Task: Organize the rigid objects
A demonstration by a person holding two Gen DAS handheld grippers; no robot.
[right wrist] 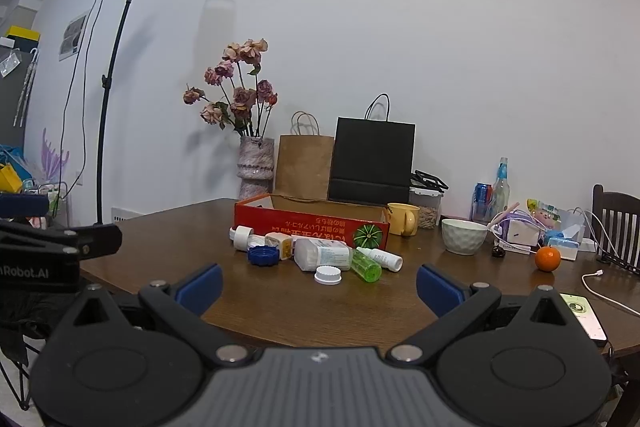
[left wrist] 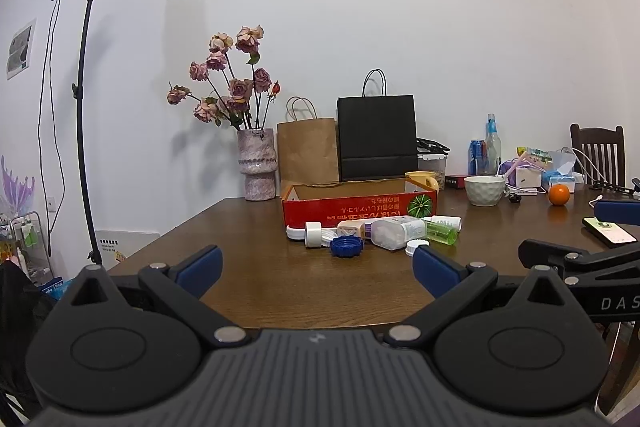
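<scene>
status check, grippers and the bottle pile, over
Left gripper open, empty, short of the pile. Right gripper open, empty. Bottles and caps loose on the table in front of the red box. Approach unobstructed.

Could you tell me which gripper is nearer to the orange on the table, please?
Right. The right gripper has the orange nearby to its right; the left gripper sits farther left.

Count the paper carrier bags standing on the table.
2. A brown paper bag stands against the wall behind the red box, right of the vase; a black paper bag stands beside it on its right. Others could be hidden behind them.
</scene>
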